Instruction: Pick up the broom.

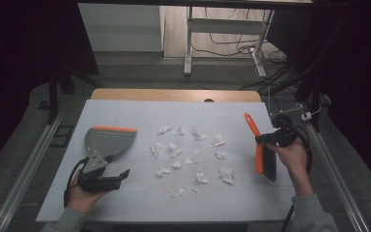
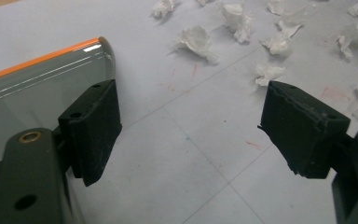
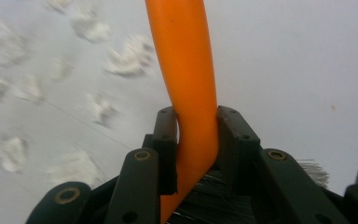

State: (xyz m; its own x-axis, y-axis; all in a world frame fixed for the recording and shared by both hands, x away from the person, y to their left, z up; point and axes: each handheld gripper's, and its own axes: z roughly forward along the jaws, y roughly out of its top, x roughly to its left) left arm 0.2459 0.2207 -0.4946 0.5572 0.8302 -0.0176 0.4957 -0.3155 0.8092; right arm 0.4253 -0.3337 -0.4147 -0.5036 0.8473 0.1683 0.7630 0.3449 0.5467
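Black fingers of right gripper [image 3: 196, 140] clamped on brush [image 3: 186, 70]: orange handle, dark bristles, held off counter [image 1: 140, 203] at 3 o'clock. Paper scraps [image 1: 174, 150] blurred in right gripper view, crisp in left gripper view. Left gripper [image 1: 107, 178] low at 8 o'clock, fingers spread, empty, beside grey dustpan [image 1: 107, 140].

The high view is dim, its corners falling to black, with the white table [image 1: 140, 116] the brightest area. In the right gripper view the paper scraps [image 3: 98, 60] smear with motion blur. The left gripper view is sharp, with glare on the dustpan [image 2: 91, 48].
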